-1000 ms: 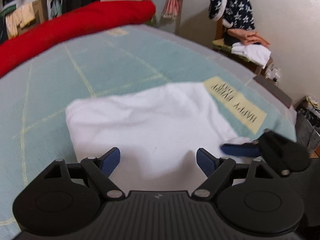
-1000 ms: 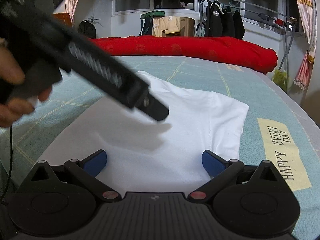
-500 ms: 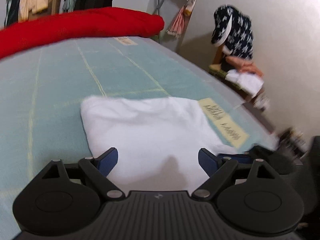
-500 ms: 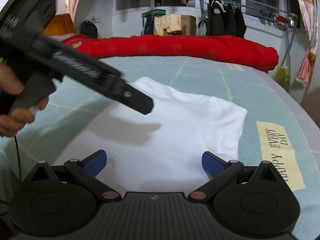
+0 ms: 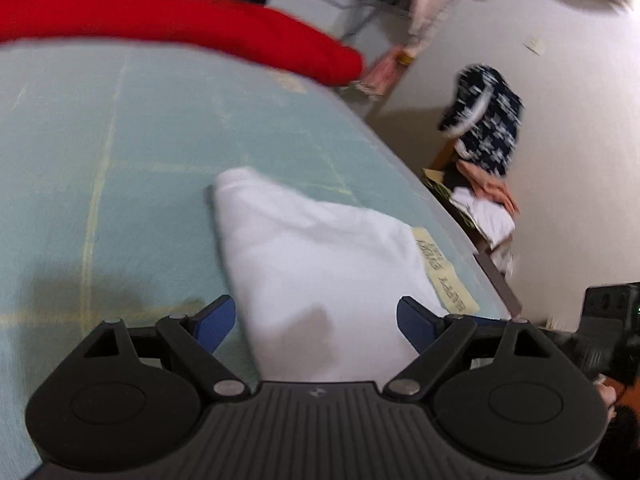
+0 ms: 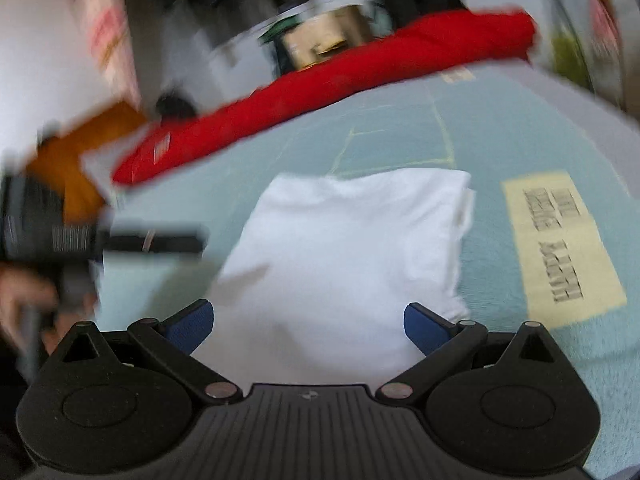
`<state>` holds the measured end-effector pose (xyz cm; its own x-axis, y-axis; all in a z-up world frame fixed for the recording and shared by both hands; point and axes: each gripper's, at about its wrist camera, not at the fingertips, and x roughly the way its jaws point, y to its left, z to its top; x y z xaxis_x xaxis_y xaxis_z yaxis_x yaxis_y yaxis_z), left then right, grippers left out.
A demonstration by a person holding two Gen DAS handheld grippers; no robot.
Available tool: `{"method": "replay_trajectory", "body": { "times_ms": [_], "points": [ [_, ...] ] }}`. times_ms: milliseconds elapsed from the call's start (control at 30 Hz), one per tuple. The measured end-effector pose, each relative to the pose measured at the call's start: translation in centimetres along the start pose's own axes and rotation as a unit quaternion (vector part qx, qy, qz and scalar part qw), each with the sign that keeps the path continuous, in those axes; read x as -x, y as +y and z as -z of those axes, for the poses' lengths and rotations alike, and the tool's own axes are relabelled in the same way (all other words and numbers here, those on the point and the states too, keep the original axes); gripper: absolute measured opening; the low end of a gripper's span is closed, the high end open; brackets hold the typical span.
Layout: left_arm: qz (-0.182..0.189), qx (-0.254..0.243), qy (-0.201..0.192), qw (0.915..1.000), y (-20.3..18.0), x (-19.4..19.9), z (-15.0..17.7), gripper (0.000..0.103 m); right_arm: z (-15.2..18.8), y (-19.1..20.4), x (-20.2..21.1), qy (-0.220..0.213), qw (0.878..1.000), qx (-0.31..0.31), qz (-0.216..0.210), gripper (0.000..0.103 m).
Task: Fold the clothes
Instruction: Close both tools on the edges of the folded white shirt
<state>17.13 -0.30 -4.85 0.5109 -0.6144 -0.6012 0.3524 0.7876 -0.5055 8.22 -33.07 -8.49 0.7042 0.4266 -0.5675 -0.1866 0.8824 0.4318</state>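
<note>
Presently the white garment [image 6: 352, 248] lies on the bed [image 5: 120, 140] as a compact, roughly rectangular packet with layered edges along its right side, beside the yellow label [image 6: 560, 240]. It reads as folded. Whether a further fold is intended cannot be settled. The left gripper [image 5: 316, 320] and right gripper [image 6: 308, 320] both hang above the near edge, fingers spread wide, holding nothing. A red roll [image 5: 180, 24] lies across the far end.

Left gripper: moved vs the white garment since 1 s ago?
Yes. The left gripper has pulled off the white garment to its left edge, now over bare blanket.
</note>
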Motion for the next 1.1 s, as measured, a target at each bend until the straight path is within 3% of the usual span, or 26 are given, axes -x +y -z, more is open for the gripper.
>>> {"method": "replay_trajectory", "body": {
  "times_ms": [167, 233, 367, 533, 633, 800, 1000, 1100],
  "points": [
    [0.047, 0.102, 0.032, 0.9932, 3.4, -1.8, 0.8, 0.087, -2.6, -4.8, -0.5, 0.006, 0.994, -0.109, -0.012, 0.103],
    [0.056, 0.116, 0.034, 0.9911, 4.0, -2.4, 0.9, 0.087, -3.7, -6.7, -0.7, 0.009, 0.988, -0.152, -0.016, 0.103],
    [0.084, 0.144, 0.047, 0.9848, 5.2, -4.2, 0.2, 0.087, -3.8, -8.7, -2.6, 0.035, 0.975, -0.207, -0.072, 0.103],
    [0.105, 0.154, 0.060, 0.9805, 5.5, -7.0, -1.3, 0.088, -3.9, -11.1, -5.1, 0.068, 0.949, -0.273, -0.142, 0.103],
    [0.116, 0.152, 0.063, 0.9795, 5.3, -8.6, -2.5, 0.088, -5.2, -11.9, -6.8, 0.070, 0.941, -0.287, -0.164, 0.103],
    [0.129, 0.149, 0.068, 0.9780, 5.0, -8.7, -2.4, 0.088, -6.3, -11.3, -8.0, 0.078, 0.946, -0.271, -0.157, 0.103],
    [0.154, 0.154, 0.081, 0.9726, 5.1, -6.0, 0.9, 0.088, -3.5, -10.3, -5.3, 0.093, 0.941, -0.267, -0.185, 0.103],
    [0.155, 0.157, 0.085, 0.9715, 5.5, -6.6, 0.7, 0.088, -3.9, -10.4, -6.0, 0.093, 0.940, -0.269, -0.190, 0.103]
  ]
}}
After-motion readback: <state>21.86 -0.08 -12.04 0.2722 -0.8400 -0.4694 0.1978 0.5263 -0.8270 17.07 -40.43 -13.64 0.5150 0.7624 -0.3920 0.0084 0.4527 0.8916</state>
